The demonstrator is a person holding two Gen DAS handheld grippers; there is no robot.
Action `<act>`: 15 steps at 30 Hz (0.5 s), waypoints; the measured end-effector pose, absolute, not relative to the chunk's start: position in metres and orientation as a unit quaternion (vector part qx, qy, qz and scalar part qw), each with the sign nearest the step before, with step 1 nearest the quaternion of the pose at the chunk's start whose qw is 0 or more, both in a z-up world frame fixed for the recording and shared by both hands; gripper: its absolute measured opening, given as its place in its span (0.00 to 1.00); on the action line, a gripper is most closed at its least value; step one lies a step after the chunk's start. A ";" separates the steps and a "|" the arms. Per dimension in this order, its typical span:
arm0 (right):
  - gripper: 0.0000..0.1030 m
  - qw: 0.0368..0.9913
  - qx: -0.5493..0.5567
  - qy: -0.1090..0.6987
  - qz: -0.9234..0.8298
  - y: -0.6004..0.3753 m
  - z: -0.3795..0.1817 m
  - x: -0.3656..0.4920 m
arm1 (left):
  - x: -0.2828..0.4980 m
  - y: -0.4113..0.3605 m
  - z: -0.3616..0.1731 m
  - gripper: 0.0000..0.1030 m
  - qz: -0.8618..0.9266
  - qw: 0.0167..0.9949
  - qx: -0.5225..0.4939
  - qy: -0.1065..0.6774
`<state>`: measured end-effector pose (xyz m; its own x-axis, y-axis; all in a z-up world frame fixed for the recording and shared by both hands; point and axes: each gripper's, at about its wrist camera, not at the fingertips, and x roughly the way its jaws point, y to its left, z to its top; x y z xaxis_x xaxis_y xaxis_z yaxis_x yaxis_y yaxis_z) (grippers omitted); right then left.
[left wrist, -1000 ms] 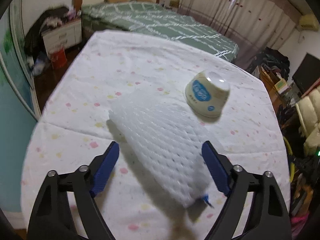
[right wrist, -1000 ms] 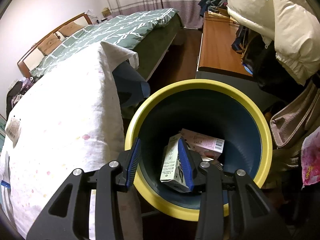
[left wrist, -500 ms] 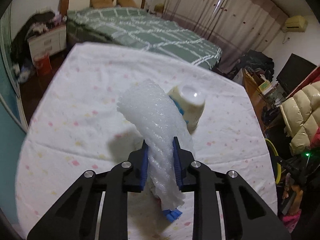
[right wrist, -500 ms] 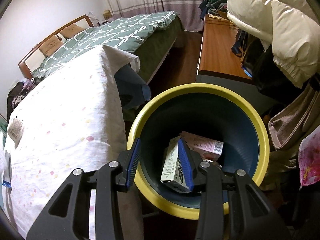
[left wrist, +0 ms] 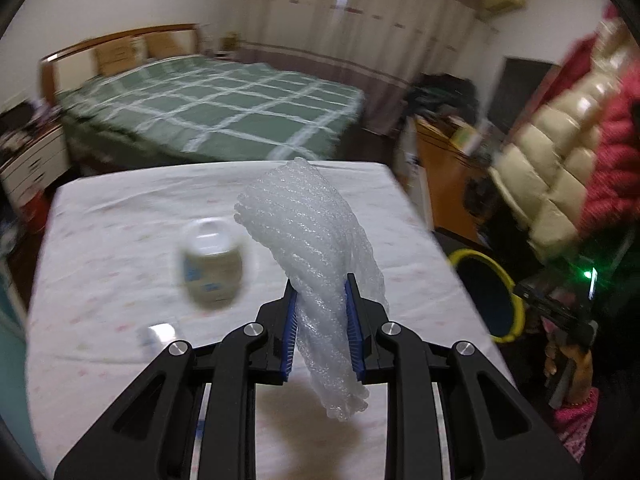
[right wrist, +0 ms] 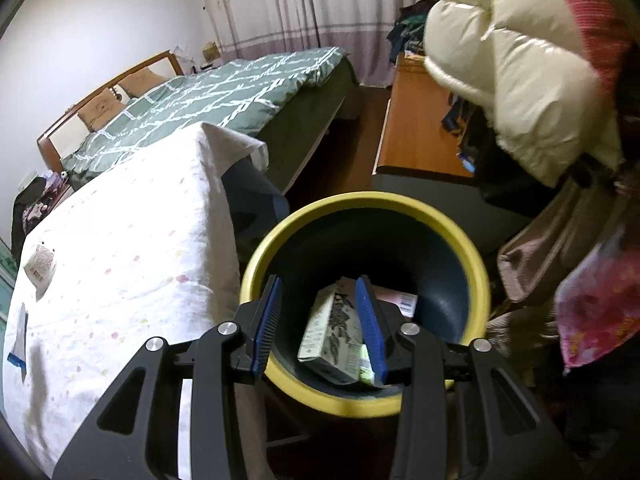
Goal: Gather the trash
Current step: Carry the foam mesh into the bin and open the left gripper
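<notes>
My left gripper [left wrist: 320, 292] is shut on a white foam net sleeve [left wrist: 304, 232] and holds it up above the white cloth-covered table [left wrist: 120, 208]. A cream pot with a blue label [left wrist: 212, 268] stands blurred on the table to the left of the sleeve. A small pale scrap [left wrist: 156, 334] lies near it. My right gripper [right wrist: 318, 292] hovers open over the near rim of a yellow-rimmed dark bin [right wrist: 460, 236], nothing pressed between its pads. Down in the bin lie a pale carton [right wrist: 332, 332] and a pink box with a barcode [right wrist: 404, 300].
The bin [left wrist: 486, 292] stands off the table's right edge, with a hand [left wrist: 568, 364] beside it. Two paper scraps [right wrist: 40, 268] [right wrist: 18, 336] lie on the table [right wrist: 120, 260]. A green checked bed [left wrist: 208, 112], a wooden desk [right wrist: 416, 128] and hanging padded coats [right wrist: 520, 80] surround the spot.
My left gripper closed on the foam sleeve, lifted it off the table and swung right, so the pot now sits to its left. The right gripper rose slightly over the bin.
</notes>
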<state>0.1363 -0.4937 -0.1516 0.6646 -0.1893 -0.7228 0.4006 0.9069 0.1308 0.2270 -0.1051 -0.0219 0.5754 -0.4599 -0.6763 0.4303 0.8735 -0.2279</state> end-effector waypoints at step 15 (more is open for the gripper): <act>0.42 0.898 0.147 0.359 -0.209 -0.530 -0.157 0.061 | 0.211 -0.375 -0.064 0.22 -0.430 0.791 0.085 0.426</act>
<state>0.0607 -0.5305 -0.1567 0.6553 -0.2694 -0.7057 0.4807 0.8694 0.1145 0.2110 -0.3752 -0.0635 0.2673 -0.6078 -0.7477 0.7524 0.6165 -0.2322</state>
